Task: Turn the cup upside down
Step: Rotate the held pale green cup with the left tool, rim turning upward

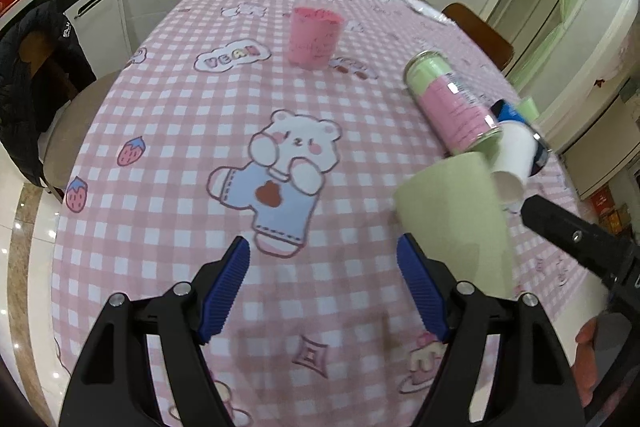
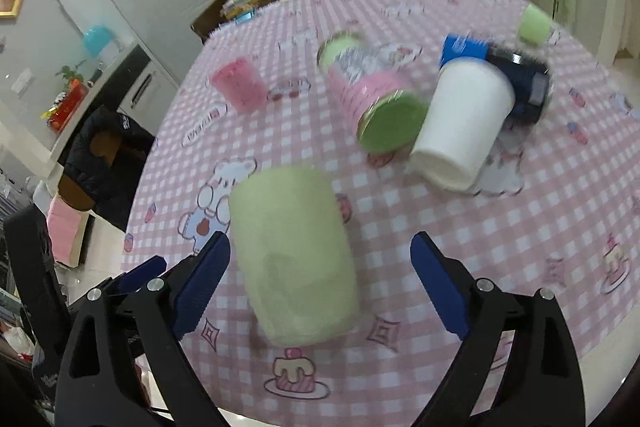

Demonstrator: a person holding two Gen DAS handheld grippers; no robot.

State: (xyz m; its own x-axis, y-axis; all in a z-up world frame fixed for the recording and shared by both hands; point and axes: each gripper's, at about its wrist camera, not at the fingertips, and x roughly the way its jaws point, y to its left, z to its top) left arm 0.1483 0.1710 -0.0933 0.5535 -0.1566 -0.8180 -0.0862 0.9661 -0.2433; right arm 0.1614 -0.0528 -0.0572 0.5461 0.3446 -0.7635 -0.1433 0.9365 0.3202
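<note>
The right tongs [image 2: 320,283] stand wide apart around the green cup [image 2: 294,259], which sits on the bench [image 2: 500,247] apparently mouth-down, nearer the left pad. The left tongs [image 1: 324,291] are apart too, holding nothing. Closing off-centre could nudge the cup over. Beyond, a lying can [image 2: 376,107] and white cup [image 2: 464,123] crowd any swing.
</note>
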